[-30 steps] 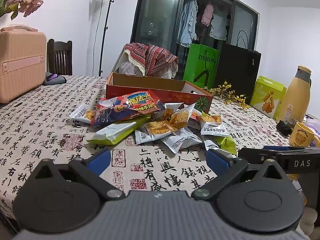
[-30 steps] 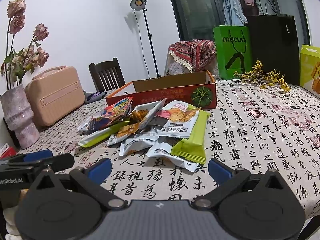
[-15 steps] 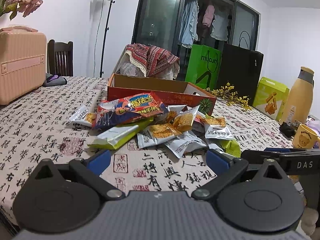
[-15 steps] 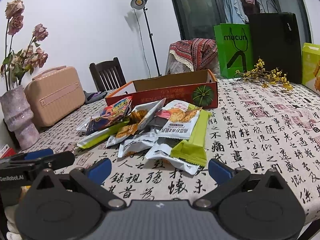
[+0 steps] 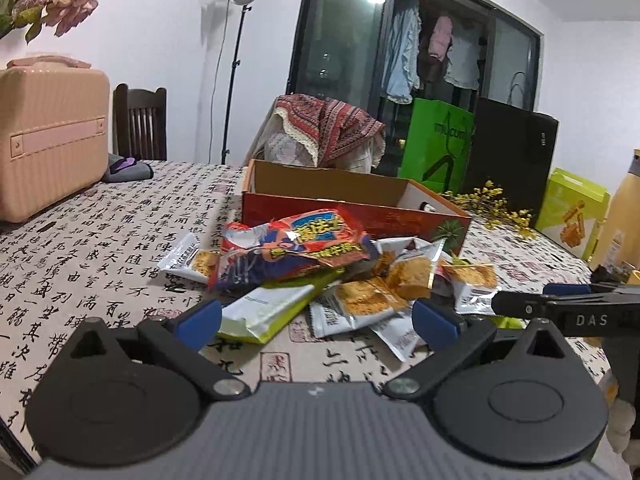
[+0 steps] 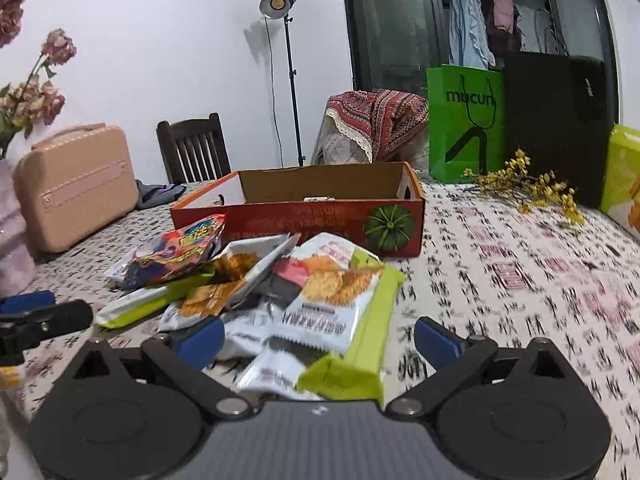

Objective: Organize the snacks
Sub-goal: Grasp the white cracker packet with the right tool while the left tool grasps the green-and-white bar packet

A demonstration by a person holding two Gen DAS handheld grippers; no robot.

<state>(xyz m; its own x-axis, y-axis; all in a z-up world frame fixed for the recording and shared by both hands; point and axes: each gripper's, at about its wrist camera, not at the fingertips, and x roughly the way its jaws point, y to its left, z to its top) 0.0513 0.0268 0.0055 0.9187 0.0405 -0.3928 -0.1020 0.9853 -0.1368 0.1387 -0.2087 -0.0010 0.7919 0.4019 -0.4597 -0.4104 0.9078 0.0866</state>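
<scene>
Snacks (image 6: 256,300) heaped before box (image 6: 304,216): light, crinkly, slippery; best pinched at sealed edges. Left tongs (image 5: 316,320), right tongs (image 6: 320,340) spread, empty.

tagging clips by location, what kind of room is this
Most likely a home dining or living room. A table with a calligraphy-print cloth holds snack packets and a cardboard box; a wooden chair stands behind, and laundry hangs beyond the glass door.
</scene>
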